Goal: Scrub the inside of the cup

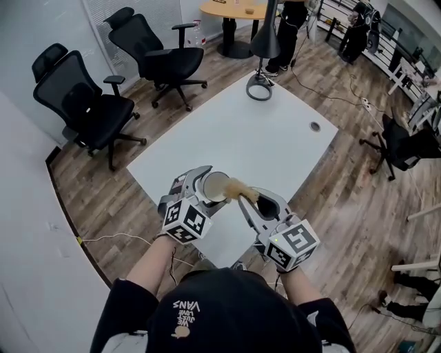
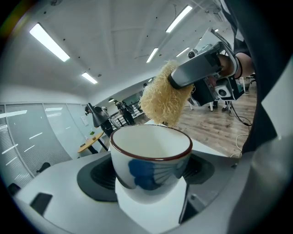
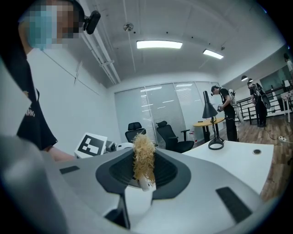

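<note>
My left gripper (image 1: 204, 187) is shut on a white cup (image 2: 151, 160) with a dark red rim and a blue pattern; in the head view the cup (image 1: 214, 186) is held above the near end of the white table (image 1: 234, 131). My right gripper (image 1: 260, 202) is shut on a tan, shaggy scrubber (image 3: 143, 157). In the head view the scrubber (image 1: 239, 189) touches the cup's right rim. In the left gripper view the scrubber (image 2: 166, 99) hangs just behind and above the rim, outside the cup's bowl.
A black desk lamp (image 1: 262, 41) stands at the table's far end, and a cable hole (image 1: 315, 127) lies near its right edge. Two black office chairs (image 1: 89, 103) stand left of the table. A round wooden table (image 1: 234, 9) and people stand farther back.
</note>
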`<action>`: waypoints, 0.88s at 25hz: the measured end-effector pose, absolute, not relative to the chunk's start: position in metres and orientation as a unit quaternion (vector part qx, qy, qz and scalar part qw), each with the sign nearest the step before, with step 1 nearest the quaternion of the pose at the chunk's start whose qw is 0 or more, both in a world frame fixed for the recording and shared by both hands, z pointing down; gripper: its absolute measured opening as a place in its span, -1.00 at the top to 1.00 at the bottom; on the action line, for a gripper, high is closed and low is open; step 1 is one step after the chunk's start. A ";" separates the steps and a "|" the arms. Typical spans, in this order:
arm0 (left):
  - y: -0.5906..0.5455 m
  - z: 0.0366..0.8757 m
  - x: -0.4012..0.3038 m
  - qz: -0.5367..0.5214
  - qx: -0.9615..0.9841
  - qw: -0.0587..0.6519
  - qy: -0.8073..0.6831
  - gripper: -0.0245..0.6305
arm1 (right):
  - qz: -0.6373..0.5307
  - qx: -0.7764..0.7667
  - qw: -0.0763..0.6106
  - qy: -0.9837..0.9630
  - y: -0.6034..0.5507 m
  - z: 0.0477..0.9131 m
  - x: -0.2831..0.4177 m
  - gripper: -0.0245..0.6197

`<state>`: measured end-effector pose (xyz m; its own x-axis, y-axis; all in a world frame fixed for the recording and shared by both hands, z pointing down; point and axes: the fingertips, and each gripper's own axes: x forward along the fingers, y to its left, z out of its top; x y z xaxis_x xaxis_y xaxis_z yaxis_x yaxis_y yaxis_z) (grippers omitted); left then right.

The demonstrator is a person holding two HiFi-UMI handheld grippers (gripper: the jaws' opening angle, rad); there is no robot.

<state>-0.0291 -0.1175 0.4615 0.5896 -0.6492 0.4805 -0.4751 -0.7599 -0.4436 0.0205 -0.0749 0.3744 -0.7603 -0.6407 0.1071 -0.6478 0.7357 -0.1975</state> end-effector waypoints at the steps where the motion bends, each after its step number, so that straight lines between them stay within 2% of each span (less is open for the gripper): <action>1: -0.116 0.462 -0.028 -0.324 -0.879 0.138 0.320 -0.33 | 0.108 0.340 0.021 -0.934 -0.074 0.376 0.018 0.64; 8: -0.120 0.468 -0.033 -0.368 -0.854 0.151 0.335 -0.33 | 0.081 0.317 0.053 -0.943 -0.081 0.384 0.007 0.64; 18: -0.126 0.467 -0.032 -0.363 -0.855 0.139 0.342 -0.33 | 0.076 0.300 0.037 -0.950 -0.081 0.373 -0.002 0.64; 22: -0.127 0.463 -0.032 -0.360 -0.857 0.146 0.339 -0.33 | 0.073 0.294 0.051 -0.952 -0.084 0.378 -0.011 0.64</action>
